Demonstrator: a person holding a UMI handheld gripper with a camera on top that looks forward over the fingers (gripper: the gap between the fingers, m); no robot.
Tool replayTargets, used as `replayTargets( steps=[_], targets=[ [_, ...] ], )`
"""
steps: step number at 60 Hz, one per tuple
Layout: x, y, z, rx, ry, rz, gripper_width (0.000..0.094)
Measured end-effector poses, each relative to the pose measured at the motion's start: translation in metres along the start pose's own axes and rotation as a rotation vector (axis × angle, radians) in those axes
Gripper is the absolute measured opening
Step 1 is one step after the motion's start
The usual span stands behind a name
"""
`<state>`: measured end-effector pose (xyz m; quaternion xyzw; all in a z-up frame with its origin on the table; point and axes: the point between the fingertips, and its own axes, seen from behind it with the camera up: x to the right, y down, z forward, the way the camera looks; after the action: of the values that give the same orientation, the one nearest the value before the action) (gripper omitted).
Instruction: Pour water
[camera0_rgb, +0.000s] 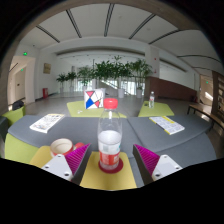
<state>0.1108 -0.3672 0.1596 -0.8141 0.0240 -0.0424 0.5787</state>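
Observation:
A clear plastic bottle (110, 138) with a white cap and a red and white label stands upright on a round red coaster (110, 162). The coaster lies on a yellow placemat (108, 176) on the grey table (150, 132). The bottle stands between my gripper's (110, 160) fingers, with a gap at each side. The fingers are open, and their magenta pads (145, 157) show left and right of the bottle. A small pale bowl (62, 146) sits on the table just left of the left finger.
Papers (46, 122) lie on the table at the left and more papers (167, 124) at the right. A red, white and blue sign (93, 99) and a red box (111, 102) stand at the far side. Green plants (110, 70) lie beyond.

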Motion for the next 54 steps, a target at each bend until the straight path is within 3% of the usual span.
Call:
replayTargets(
  steps=[28, 54],
  targets=[
    [-0.033, 0.024, -0.232, -0.063, 0.027, 0.015, 0.0855],
    [-0.046, 0.031, -0.281, -0.035, 0.012, 0.017, 0.0858]
  ],
)
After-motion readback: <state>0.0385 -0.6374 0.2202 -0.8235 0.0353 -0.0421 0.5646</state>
